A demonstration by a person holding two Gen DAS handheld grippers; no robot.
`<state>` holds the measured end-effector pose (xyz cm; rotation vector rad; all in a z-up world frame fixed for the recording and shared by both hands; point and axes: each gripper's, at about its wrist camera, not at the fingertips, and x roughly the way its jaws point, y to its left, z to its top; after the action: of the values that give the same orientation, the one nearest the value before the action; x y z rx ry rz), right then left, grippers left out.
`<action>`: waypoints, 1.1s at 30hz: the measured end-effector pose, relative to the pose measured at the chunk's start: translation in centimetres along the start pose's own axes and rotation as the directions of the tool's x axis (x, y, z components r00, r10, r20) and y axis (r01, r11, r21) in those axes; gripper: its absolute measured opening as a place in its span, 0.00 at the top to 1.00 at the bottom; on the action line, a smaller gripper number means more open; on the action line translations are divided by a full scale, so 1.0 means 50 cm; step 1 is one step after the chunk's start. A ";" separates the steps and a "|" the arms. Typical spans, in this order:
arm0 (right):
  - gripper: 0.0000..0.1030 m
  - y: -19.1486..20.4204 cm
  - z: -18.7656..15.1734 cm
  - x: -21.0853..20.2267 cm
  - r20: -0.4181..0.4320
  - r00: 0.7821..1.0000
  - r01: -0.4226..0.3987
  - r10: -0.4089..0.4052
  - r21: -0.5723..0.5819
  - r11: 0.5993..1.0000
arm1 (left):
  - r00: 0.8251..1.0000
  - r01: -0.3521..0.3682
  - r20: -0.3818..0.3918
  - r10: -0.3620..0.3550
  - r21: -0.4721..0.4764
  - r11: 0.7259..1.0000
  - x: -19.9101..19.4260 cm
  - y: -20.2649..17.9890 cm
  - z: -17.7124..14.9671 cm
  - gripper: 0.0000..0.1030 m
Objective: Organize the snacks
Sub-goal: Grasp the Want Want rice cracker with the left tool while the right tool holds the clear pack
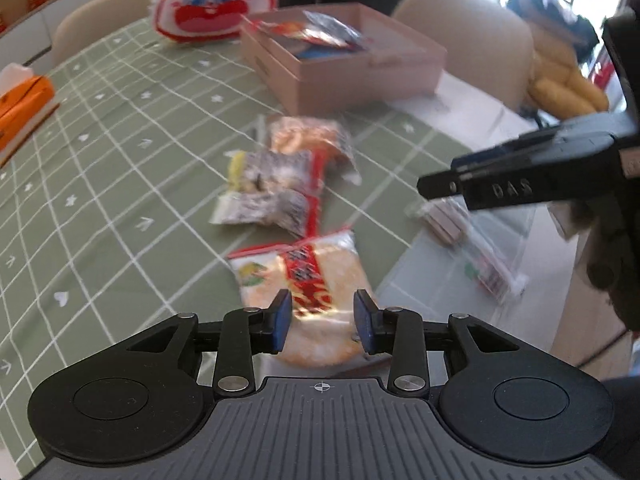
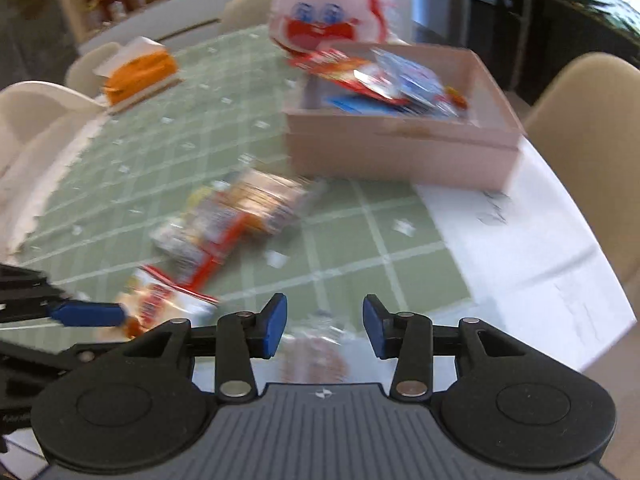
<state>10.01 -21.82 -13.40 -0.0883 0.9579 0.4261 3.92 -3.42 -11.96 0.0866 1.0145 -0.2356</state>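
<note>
A pink box [image 1: 320, 80] [image 2: 400, 148] with several snack packets in it stands at the far side of the green checked tablecloth. Loose snack packets lie in a row in front of it. My left gripper [image 1: 323, 320] is open, its jaws on either side of a rice cracker packet [image 1: 304, 280] lying on the cloth. My right gripper [image 2: 325, 326] is open over a clear wafer packet [image 2: 316, 352] [image 1: 472, 248]. In the left wrist view the right gripper [image 1: 480, 184] hangs above that packet. Grey-and-red packets [image 1: 272, 196] [image 2: 224, 220] lie further on.
A red-and-white rabbit-face bag [image 1: 216, 0] [image 2: 328, 8] stands behind the box. An orange tissue box [image 1: 20, 108] [image 2: 140, 72] sits at the left. Beige chairs [image 1: 472, 28] [image 2: 592, 128] ring the table. White table surface [image 2: 520, 248] shows at the right edge.
</note>
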 end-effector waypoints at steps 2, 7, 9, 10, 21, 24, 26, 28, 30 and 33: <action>0.59 -0.020 -0.011 0.009 -0.006 1.000 0.017 -0.017 0.023 1.000 | 1.000 -0.017 -0.007 0.017 0.036 0.999 0.003 -0.015 0.003 0.60; 0.51 -0.040 -0.028 0.014 0.022 0.999 0.028 -0.029 0.064 0.998 | 0.998 -0.048 -0.033 0.051 0.088 0.995 0.012 -0.043 0.012 0.58; 0.51 -0.045 -0.026 0.016 0.033 0.999 0.041 -0.044 0.065 0.997 | 0.999 -0.020 -0.048 0.024 0.085 0.996 0.014 -0.046 0.018 0.59; 0.51 -0.047 -0.026 0.014 0.039 0.998 0.047 -0.049 0.064 0.997 | 0.999 -0.006 -0.054 0.011 0.079 0.997 0.014 -0.049 0.020 0.59; 0.51 -0.076 -0.033 0.013 0.073 0.995 0.067 -0.072 0.069 0.995 | 0.995 -0.092 -0.035 0.096 0.089 0.992 0.008 -0.045 0.001 0.55; 0.50 -0.078 -0.047 0.015 0.086 0.994 0.060 -0.065 0.066 0.996 | 0.996 -0.062 -0.061 0.066 0.077 0.995 0.015 -0.049 0.012 0.37; 0.49 -0.074 -0.050 0.016 0.094 0.993 0.066 -0.069 0.043 0.997 | 0.996 -0.034 -0.077 0.039 0.058 0.998 0.022 -0.051 0.019 0.25; 0.47 -0.071 -0.053 0.016 0.099 0.993 0.066 -0.068 0.029 0.997 | 0.996 -0.012 -0.090 0.016 0.045 0.999 0.028 -0.056 0.024 0.15; 0.46 -0.071 -0.054 0.016 0.103 0.993 0.060 -0.063 0.028 0.998 | 0.996 0.002 -0.093 0.001 0.034 0.999 0.033 -0.058 0.026 0.11; 0.44 -0.074 -0.056 0.015 0.108 0.993 0.054 -0.057 0.031 0.998 | 0.997 0.032 -0.074 -0.034 -0.023 0.999 0.027 -0.041 0.029 0.14</action>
<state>9.67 -25.67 -16.03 -0.0656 0.8518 0.3628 5.34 -5.87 -12.28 0.0595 1.0929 -0.2533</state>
